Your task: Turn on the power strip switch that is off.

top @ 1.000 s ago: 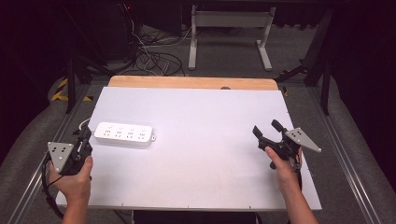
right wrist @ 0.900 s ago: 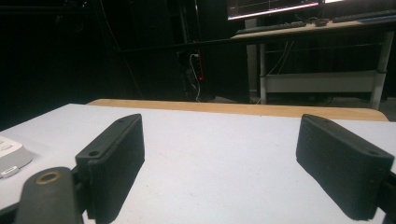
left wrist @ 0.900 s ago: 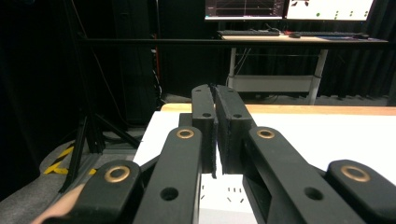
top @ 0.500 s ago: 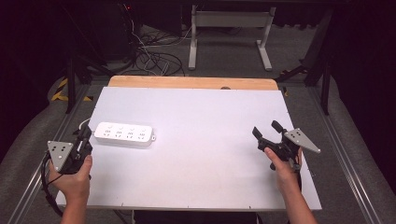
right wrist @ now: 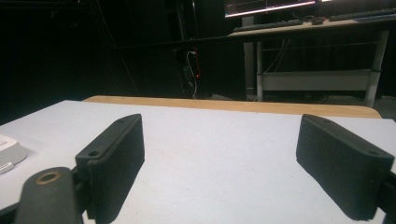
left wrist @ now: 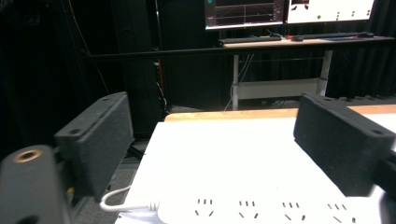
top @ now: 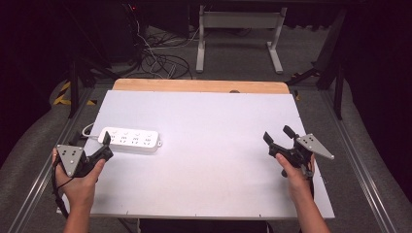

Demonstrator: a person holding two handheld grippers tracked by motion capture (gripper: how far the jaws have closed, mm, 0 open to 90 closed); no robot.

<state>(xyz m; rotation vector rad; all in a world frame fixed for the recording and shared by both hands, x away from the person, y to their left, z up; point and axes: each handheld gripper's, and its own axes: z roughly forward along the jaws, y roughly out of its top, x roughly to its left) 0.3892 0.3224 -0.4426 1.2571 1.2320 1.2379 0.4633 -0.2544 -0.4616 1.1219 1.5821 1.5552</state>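
A white power strip (top: 130, 140) lies flat at the left of the white table (top: 218, 160), and its white cable (top: 87, 130) runs off the left edge. My left gripper (top: 106, 145) hovers just near-left of the strip, held in a hand, open and holding nothing. In the left gripper view the strip's sockets (left wrist: 261, 210) lie just below and beyond the wide-apart jaws of the left gripper (left wrist: 212, 140). My right gripper (top: 278, 136) is held above the table's right side, open and empty. In the right gripper view the right gripper (right wrist: 224, 144) faces bare table, with the strip's end (right wrist: 7, 154) at far left.
A wooden strip (top: 199, 86) borders the table's far edge. Beyond it are floor cables (top: 160, 58) and a desk frame (top: 238, 29). Monitors (left wrist: 243, 11) stand on that desk. Metal rails (top: 362, 170) run along both sides of the table.
The left gripper has edged slightly right, closer to the power strip. The right gripper has stayed in place.
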